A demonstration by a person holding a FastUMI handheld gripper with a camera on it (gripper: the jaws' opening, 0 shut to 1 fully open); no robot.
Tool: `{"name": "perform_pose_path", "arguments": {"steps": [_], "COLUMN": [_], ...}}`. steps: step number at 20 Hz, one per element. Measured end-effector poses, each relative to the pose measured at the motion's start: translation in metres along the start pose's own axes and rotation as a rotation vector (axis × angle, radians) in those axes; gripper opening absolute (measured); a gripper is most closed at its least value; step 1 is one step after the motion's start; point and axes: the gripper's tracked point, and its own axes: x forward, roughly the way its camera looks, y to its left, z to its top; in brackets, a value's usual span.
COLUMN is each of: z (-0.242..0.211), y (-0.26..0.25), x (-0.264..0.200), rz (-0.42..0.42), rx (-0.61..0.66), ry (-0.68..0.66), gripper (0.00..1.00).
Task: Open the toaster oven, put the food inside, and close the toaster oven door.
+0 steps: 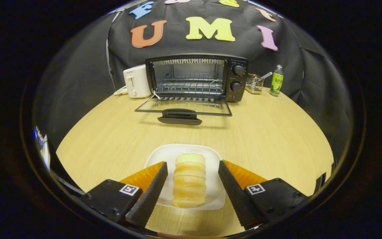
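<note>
Table (pixel 260 139): bare wood between plate (pixel 164 156) and oven door (pixel 182 111), which lies flat open.
Gripper (pixel 192 166): we see fingers spread, bread (pixel 190 181) between, untouched.

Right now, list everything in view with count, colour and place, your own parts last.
toaster oven: one, black, at the table's far edge, door folded down open, wire rack inside
toaster: one, white, touching-close beside the oven
wire basket: one, metal, on the oven's knob side
bottle: one, green label, just past the basket
plate: one, white, under and ahead of the fingers
bread roll: one, pale golden, ridged, on the plate between the fingers
table: one, light wood
tongs: one, fingers open, either side of the roll, not touching it
</note>
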Motion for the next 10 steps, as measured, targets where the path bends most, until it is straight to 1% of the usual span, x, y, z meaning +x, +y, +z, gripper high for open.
{"name": "perform_pose_path", "arguments": {"steps": [5,6,7,8,9,10], "z": [-0.012,-0.015,-0.022,-0.021,-0.018,-0.019], "y": [0.007,0.004,0.002,0.002,0.000,0.000], "x": [0.006,0.007,0.009,0.008,0.009,0.012], "rz": [0.021,0.008,0.001,0.000,-0.013,-0.014], "rx": [-0.012,-0.009,0.001,0.009,0.008,0.008], "ry": [0.000,0.008,0.026,0.004,-0.015,-0.013], "gripper": [1.00,0.99,0.95,0.89,0.88,0.84]}}
